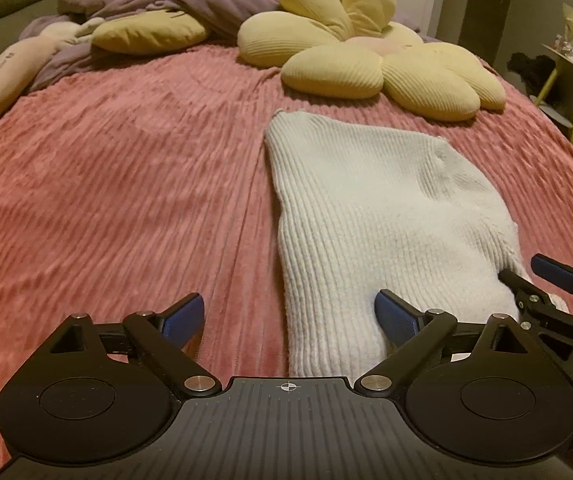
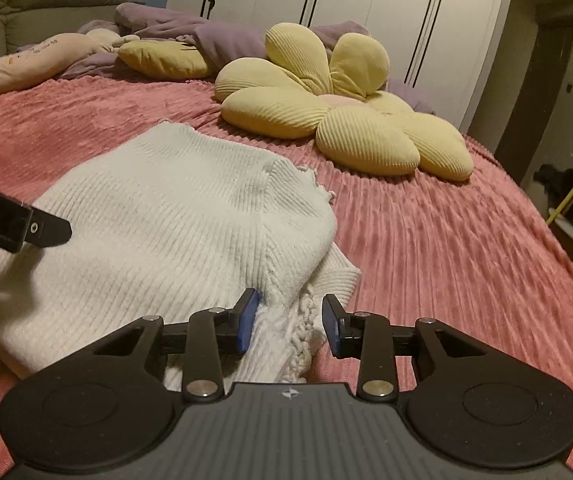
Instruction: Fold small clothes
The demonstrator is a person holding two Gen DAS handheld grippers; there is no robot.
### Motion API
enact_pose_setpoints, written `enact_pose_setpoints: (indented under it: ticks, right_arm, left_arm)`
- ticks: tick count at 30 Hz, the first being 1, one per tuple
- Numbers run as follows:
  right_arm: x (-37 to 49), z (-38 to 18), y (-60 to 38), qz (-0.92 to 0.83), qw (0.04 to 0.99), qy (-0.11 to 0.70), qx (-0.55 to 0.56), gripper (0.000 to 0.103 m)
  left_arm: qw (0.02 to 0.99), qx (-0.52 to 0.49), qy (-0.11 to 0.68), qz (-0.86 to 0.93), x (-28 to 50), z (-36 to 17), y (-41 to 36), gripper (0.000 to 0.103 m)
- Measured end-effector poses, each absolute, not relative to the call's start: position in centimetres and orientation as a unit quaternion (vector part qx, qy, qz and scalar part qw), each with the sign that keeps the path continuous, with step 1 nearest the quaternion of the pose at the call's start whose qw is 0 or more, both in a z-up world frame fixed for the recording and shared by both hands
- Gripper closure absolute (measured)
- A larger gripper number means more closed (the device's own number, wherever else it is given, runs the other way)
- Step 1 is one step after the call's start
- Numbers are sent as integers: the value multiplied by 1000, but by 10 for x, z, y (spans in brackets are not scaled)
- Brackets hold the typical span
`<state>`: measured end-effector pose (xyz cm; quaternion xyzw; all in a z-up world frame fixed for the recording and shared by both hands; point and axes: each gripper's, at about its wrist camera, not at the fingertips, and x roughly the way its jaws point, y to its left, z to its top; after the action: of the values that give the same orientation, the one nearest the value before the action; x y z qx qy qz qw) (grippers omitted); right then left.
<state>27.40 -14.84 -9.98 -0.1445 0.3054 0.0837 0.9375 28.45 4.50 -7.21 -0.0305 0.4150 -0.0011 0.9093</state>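
A white ribbed knit garment [image 1: 370, 216] lies folded on the pink bedspread [image 1: 126, 184]. My left gripper [image 1: 288, 316] stands wide open low over its near left edge; the right finger [image 1: 394, 314] is above the knit and the left one over bare bedspread, with nothing gripped. In the right wrist view the garment [image 2: 174, 232] shows its near right corner with braided trim between the pads of my right gripper [image 2: 290, 316]. The left pad touches the fabric, while the right pad stands slightly apart. The right gripper [image 1: 542, 278] also shows at the left view's right edge.
A yellow flower-shaped cushion [image 1: 366, 52] lies beyond the garment. A flat yellow pillow [image 1: 150, 32], a purple duvet [image 1: 190, 4] and a pale plush toy [image 1: 2, 76] sit at the head of the bed. A small side table [image 1: 570, 76] stands off the bed's right edge.
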Motion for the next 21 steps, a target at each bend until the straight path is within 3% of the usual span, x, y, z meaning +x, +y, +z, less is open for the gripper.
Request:
enact_pose_setpoints:
  ticks: [10,13,21]
  right_arm:
    - [270,-73,-155,92,928,343,-112,65]
    - [246,-66,-161,105,928,347,-85,41]
    - [231,-88,-161,81,910,401,-66,40]
  left_arm:
    - [907,-40,420,-13,258,-49,54,4]
    - [895,-26,446,-8,249,-62,51,3]
    - [880,-37,473,11,239,-85,55,1]
